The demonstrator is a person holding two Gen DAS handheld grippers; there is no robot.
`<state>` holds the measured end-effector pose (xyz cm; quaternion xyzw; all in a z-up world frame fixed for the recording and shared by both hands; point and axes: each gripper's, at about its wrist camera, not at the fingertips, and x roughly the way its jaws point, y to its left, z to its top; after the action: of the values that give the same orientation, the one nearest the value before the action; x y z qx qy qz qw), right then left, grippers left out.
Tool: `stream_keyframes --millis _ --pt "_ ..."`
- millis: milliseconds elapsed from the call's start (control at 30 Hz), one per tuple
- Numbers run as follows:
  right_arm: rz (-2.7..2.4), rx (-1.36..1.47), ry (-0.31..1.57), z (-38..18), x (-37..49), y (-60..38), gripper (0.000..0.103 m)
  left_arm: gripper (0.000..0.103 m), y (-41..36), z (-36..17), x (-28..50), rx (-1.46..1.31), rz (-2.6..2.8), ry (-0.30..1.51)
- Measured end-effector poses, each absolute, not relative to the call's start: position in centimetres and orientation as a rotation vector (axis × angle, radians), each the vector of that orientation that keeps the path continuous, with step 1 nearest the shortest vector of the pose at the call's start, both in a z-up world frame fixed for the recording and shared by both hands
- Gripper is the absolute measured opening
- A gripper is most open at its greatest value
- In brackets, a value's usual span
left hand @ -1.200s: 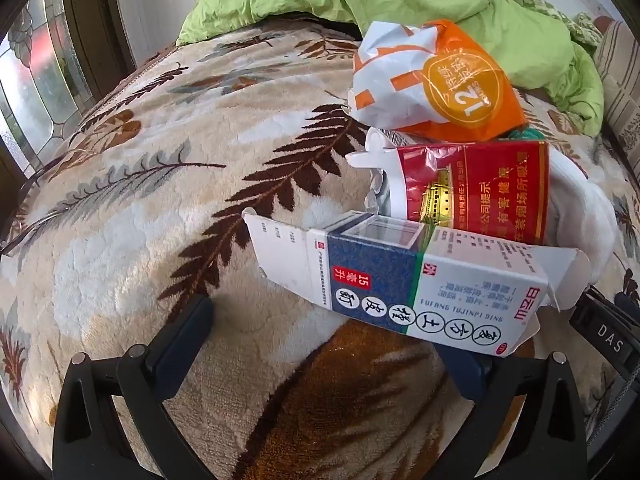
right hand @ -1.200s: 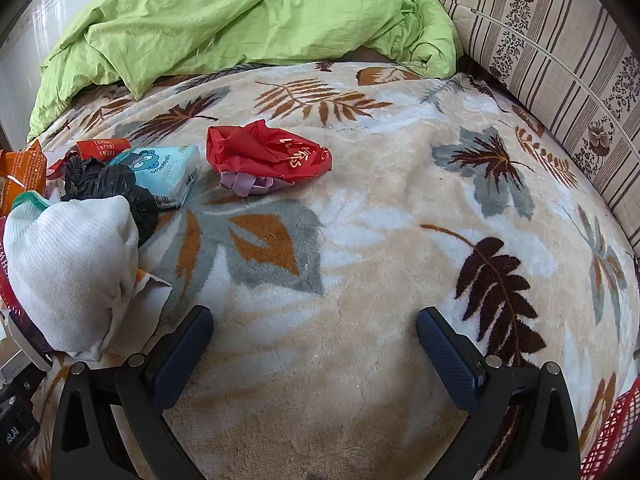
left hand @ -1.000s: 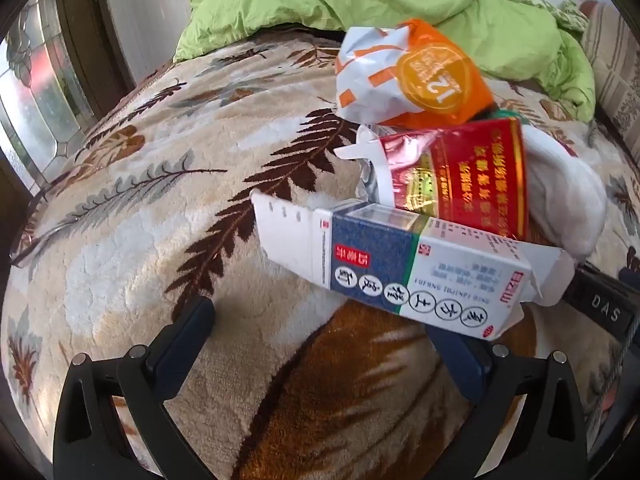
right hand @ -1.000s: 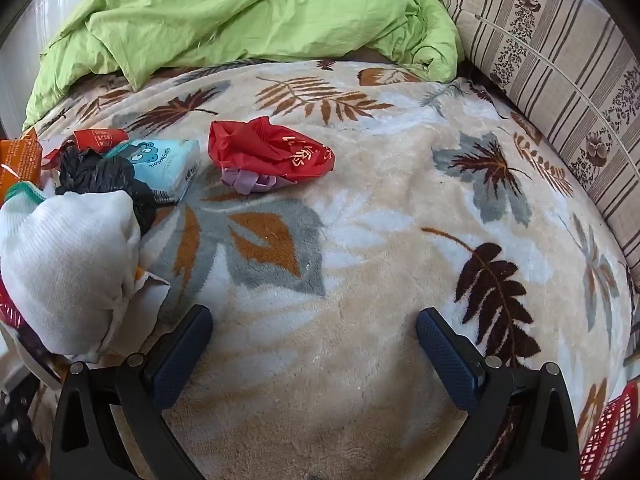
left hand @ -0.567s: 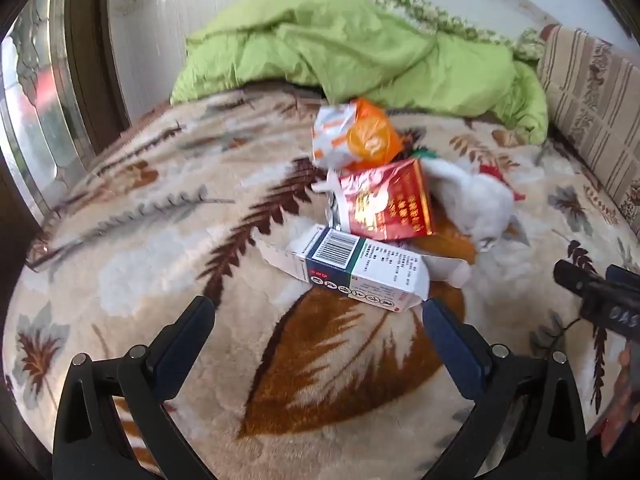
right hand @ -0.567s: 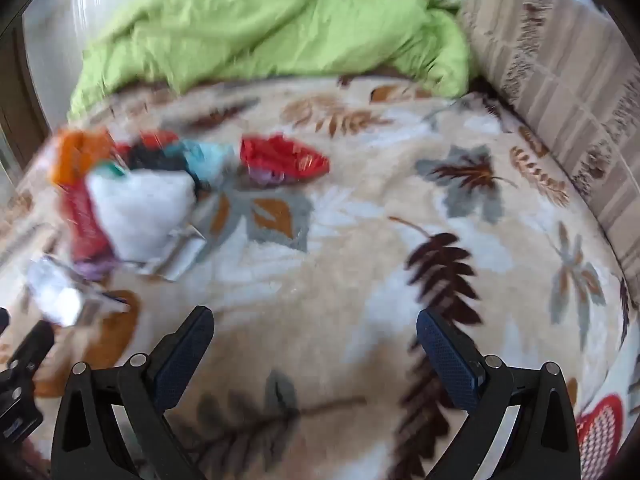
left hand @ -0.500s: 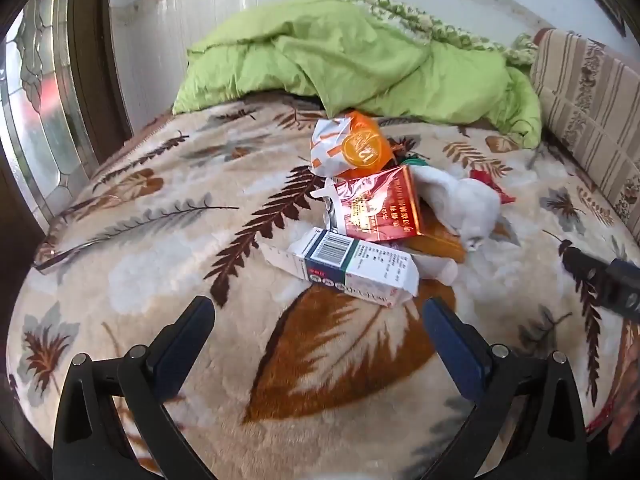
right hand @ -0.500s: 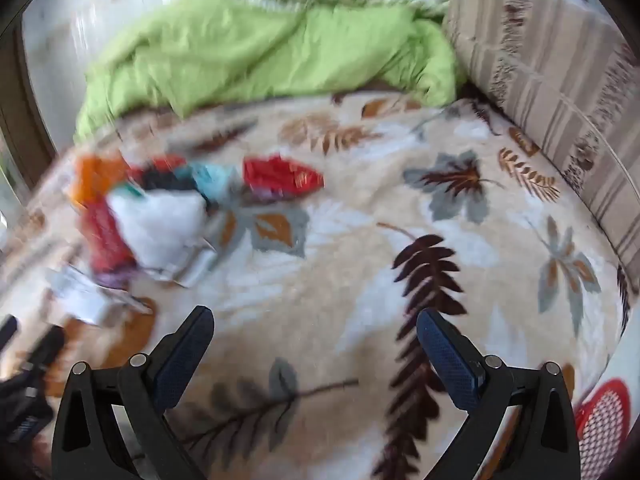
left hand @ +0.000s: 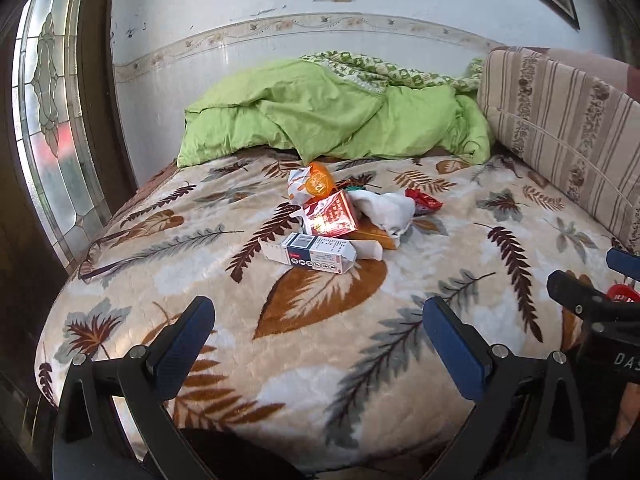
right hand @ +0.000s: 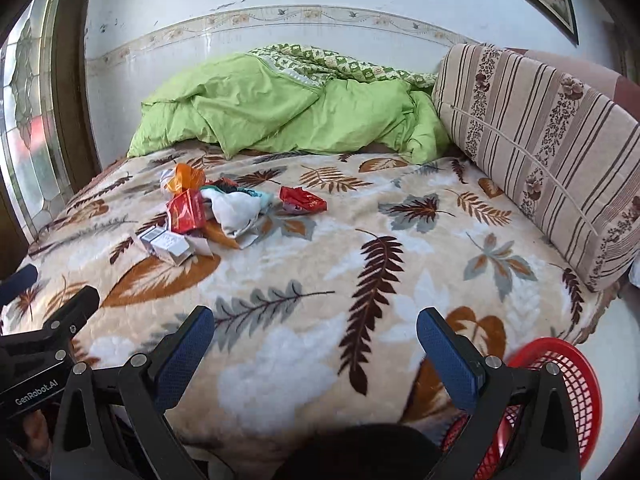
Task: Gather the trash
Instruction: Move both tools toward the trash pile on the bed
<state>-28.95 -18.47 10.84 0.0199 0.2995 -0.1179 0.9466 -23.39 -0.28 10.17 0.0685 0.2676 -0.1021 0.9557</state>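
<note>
Left gripper (left hand: pixel 316 320) gapes empty above the blanket (left hand: pixel 320 360); trash pile (left hand: pixel 340 216) lies well beyond

The near half of the leaf-print blanket (left hand: pixel 320 360) lies bare, open to a hand from 6 o'clock. The trash pile (left hand: pixel 340 216) clusters at 12 o'clock in the left wrist view, with bare blanket at 9 and 3 o'clock of it. Beyond it the green quilt (left hand: pixel 332 116) bars 12 o'clock, the striped cushion (right hand: pixel 536 140) walls 2 o'clock, and the red basket (right hand: pixel 568 392) sits at 4 o'clock off the bed edge
</note>
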Motion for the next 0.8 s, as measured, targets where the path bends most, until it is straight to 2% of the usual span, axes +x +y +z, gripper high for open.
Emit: stream_keyframes --millis 800 --pt "-0.247 0.007 0.643 11.87 -30.02 -17.89 0.102 0.103 0.05 9.69 -24.02 0.138 -0.187 0.567"
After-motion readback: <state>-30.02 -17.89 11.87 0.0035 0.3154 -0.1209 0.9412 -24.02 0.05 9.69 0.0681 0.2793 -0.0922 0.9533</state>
